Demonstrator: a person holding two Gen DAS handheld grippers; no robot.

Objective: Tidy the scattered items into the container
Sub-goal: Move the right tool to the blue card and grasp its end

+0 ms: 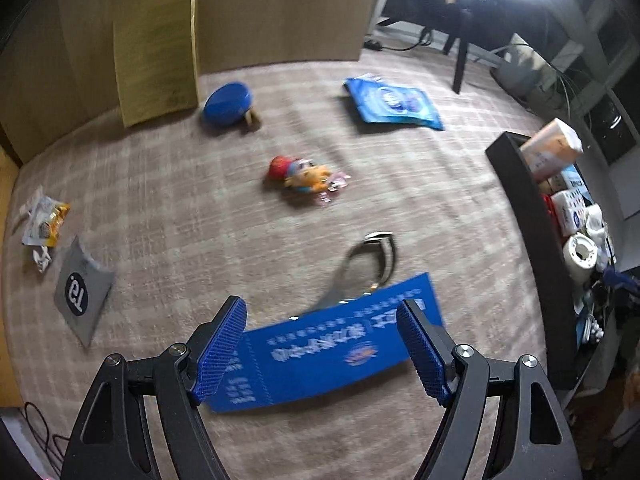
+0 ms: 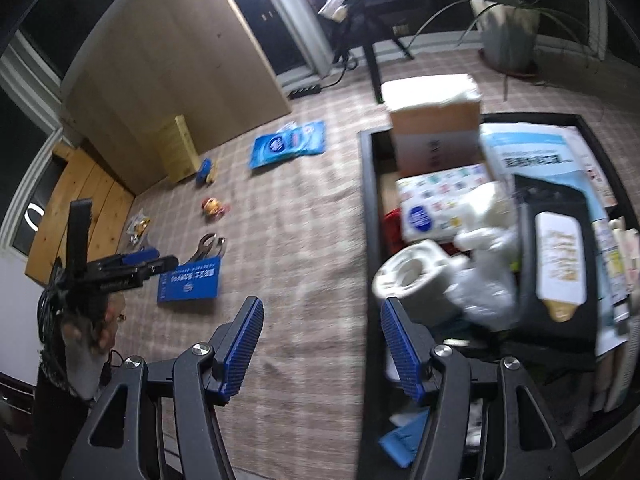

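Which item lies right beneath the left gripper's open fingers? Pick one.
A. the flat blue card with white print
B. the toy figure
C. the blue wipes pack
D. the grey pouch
A: the left gripper hangs open over the flat blue card, which lies on the carpet.

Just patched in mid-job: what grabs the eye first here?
The blue card lying flat on the checked carpet, framed by the open left hand-held gripper. Metal pliers lie just beyond it, and the black container on the right is already crammed.
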